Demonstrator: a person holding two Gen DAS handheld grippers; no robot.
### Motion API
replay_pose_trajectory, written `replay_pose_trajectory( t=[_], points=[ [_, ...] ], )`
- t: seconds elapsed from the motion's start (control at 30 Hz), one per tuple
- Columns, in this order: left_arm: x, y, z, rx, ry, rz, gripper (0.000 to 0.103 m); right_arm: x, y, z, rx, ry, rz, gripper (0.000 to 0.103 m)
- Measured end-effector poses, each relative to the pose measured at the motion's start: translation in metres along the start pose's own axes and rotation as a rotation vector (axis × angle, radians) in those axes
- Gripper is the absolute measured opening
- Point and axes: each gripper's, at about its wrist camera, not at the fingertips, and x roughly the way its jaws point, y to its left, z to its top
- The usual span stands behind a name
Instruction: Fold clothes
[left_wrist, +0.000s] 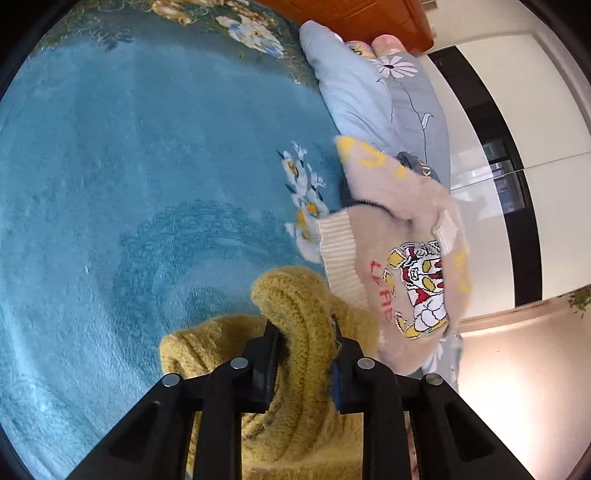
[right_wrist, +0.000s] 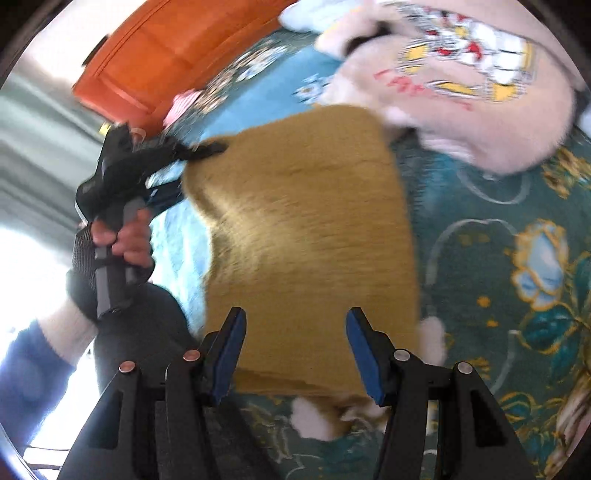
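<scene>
- The left gripper (left_wrist: 304, 328) is clamping a thick bunched fold of a mustard-yellow knit sweater (left_wrist: 295, 317), its two fingers pressing in on the cloth from either side.
- The right gripper (right_wrist: 295, 347) is sitting wide open with nothing between its blue-padded fingers (right_wrist: 231, 347); it is hovering just over the near edge of the same sweater (right_wrist: 306, 236).
- In the right wrist view, the left gripper (right_wrist: 199, 151) is gripping the sweater's far left corner, and a gloved hand (right_wrist: 110, 251) in a blue sleeve is holding its handle.
- A teal plush blanket (left_wrist: 129, 184) with white and yellow flower prints is covering the bed, darkening to green with gold blooms at its border (right_wrist: 517, 277).
- An orange-brown wooden headboard (right_wrist: 166, 55) is standing behind the bed, and a cream wall with a dark-framed window (left_wrist: 498, 166) is running along one side.
- A pale blue quilt (left_wrist: 369, 92) printed with a daisy is lying bunched near the headboard.
- The sweater is stretching out as a flat, roughly rectangular panel on the blanket, blurred in the right wrist view, its chunky ribbed knit showing clearly near the left gripper.
- A fuzzy beige-pink sweater (left_wrist: 399, 258) with a cartoon figure and red lettering is lying crumpled just beyond the yellow one, touching its far edge.
</scene>
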Motion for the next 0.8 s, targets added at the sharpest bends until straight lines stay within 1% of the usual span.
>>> replay_pose_trajectory(
  t=[0.13, 0.2, 0.43, 0.47, 0.6, 0.63, 0.67, 0.8],
  points=[
    [0.000, 0.004, 0.001, -0.032, 0.015, -0.009, 0.024, 0.038, 0.037, 0.009, -0.133, 0.079, 0.012, 0.058],
    [0.001, 0.005, 0.001, -0.031, 0.022, -0.011, 0.024, 0.060, 0.055, 0.015, -0.199, 0.127, -0.005, 0.059],
    [0.002, 0.015, 0.005, -0.074, 0.057, -0.030, 0.024, 0.108, 0.105, 0.023, -0.416, 0.195, -0.123, 0.059],
    [0.003, 0.016, 0.005, -0.076, 0.060, -0.031, 0.024, 0.115, 0.112, 0.020, -0.458, 0.207, -0.164, 0.059],
    [0.003, 0.019, 0.006, -0.082, 0.068, -0.038, 0.025, 0.130, 0.123, 0.010, -0.564, 0.219, -0.270, 0.060],
    [0.002, 0.020, 0.006, -0.083, 0.069, -0.040, 0.025, 0.130, 0.123, 0.008, -0.570, 0.215, -0.285, 0.060],
    [0.002, 0.020, 0.006, -0.083, 0.069, -0.043, 0.025, 0.131, 0.123, 0.006, -0.574, 0.210, -0.300, 0.059],
    [-0.001, 0.019, 0.006, -0.072, 0.063, -0.041, 0.025, 0.130, 0.123, 0.001, -0.595, 0.193, -0.350, 0.040]
  ],
)
